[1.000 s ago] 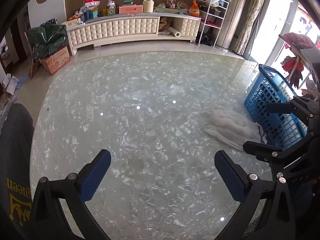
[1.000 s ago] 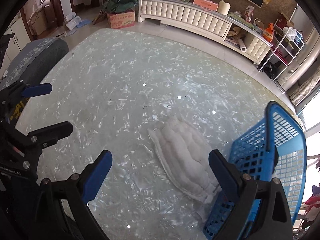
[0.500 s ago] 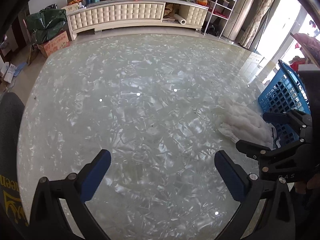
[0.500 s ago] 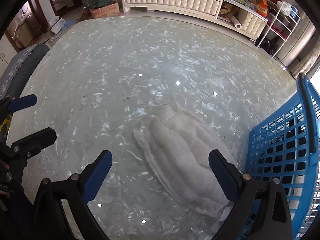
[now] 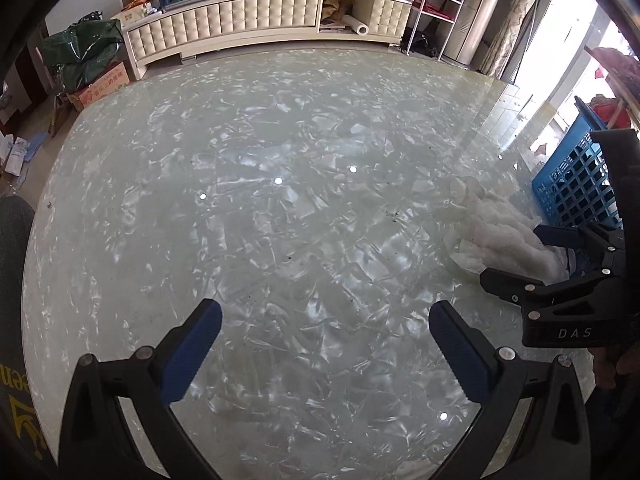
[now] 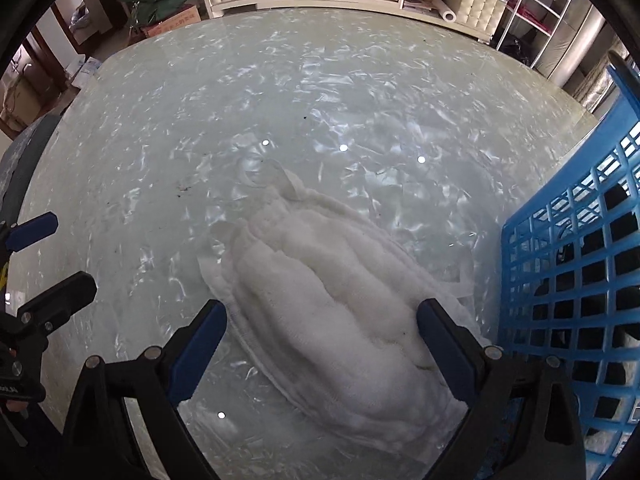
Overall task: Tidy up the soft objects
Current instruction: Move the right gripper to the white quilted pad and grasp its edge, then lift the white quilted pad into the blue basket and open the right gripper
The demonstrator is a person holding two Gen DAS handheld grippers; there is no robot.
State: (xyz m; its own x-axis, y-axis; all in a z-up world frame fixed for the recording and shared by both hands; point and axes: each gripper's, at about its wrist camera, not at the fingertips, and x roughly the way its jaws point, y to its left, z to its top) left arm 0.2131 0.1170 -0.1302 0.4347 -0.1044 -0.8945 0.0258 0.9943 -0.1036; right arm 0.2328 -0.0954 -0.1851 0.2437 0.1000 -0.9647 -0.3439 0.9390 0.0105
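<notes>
now | right hand-held gripper (image 6: 320,344) spread, straddling white quilted pad (image 6: 332,304) at lower centre, on glass bench (image 6: 280,80) beside blue basket (image 6: 580,260) | left hand-held gripper (image 5: 324,344) spread, empty | pad looks light, floppy; pinch a thick edge fold

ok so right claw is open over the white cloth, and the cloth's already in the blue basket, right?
No. The cloth lies on the table beside the basket, not in it; the right wrist view shows this. The right claw is open over it.
</notes>
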